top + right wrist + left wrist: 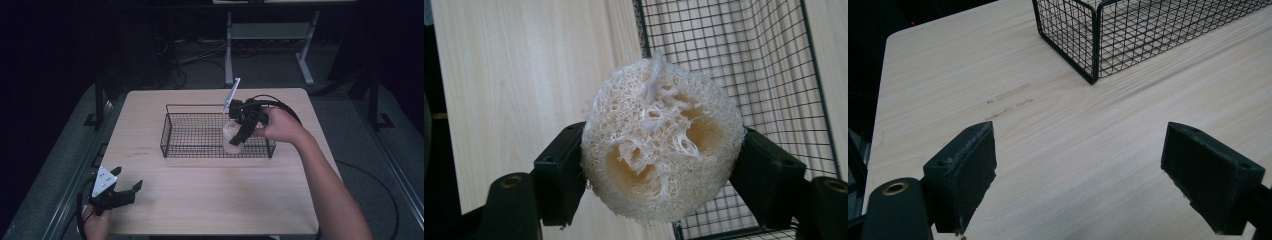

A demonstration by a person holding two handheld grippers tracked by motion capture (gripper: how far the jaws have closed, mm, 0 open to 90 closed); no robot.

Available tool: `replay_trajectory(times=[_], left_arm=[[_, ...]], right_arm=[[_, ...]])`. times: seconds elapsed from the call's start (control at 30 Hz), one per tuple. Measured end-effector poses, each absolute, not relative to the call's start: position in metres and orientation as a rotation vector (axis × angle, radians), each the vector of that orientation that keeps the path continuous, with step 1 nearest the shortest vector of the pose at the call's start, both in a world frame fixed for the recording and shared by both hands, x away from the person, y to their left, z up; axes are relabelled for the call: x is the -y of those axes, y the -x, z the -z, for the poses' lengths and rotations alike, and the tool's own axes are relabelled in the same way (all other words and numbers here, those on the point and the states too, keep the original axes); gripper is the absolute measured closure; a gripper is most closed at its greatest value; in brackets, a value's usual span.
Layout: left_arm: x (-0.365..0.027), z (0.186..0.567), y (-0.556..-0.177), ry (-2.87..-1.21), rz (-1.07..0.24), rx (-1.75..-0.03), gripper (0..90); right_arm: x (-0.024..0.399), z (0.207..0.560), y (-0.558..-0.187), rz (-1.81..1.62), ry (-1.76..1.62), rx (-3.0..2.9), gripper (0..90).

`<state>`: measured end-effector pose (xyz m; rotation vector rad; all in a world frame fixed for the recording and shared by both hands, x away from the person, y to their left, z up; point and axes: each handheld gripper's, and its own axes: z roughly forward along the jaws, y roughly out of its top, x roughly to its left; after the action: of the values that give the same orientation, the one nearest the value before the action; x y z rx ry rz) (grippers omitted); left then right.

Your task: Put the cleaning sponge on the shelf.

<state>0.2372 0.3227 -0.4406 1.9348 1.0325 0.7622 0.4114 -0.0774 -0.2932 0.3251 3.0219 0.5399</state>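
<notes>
A cream loofah sponge with a fibrous, holed end face is clamped between the black jaws of my right gripper. In the high view that right gripper holds the loofah just above the right part of a black wire basket near its front wall. My left gripper rests low at the table's near left corner, jaws wide apart with nothing between them. The left gripper view shows its two black pads over bare wood, with the basket's corner ahead.
The light wooden table has free room in front of and left of the basket. A white desk frame and cables lie on the dark floor beyond the far edge. My right forearm crosses the table's right side.
</notes>
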Motion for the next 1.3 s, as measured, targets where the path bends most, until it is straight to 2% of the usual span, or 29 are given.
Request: replay_trajectory(times=[0.37,1.3], left_arm=[[-0.322,0.441,-0.237,-1.935,-0.764,-1.025,13.7],[-0.322,0.441,-0.237,-1.939,-0.764,-1.023,13.7]], right_arm=[[0.077,0.294,-0.435,-0.549,-0.383,-3.017,27.5],[0.075,0.342,-0.484,-0.508,-0.530,-3.037,27.5]])
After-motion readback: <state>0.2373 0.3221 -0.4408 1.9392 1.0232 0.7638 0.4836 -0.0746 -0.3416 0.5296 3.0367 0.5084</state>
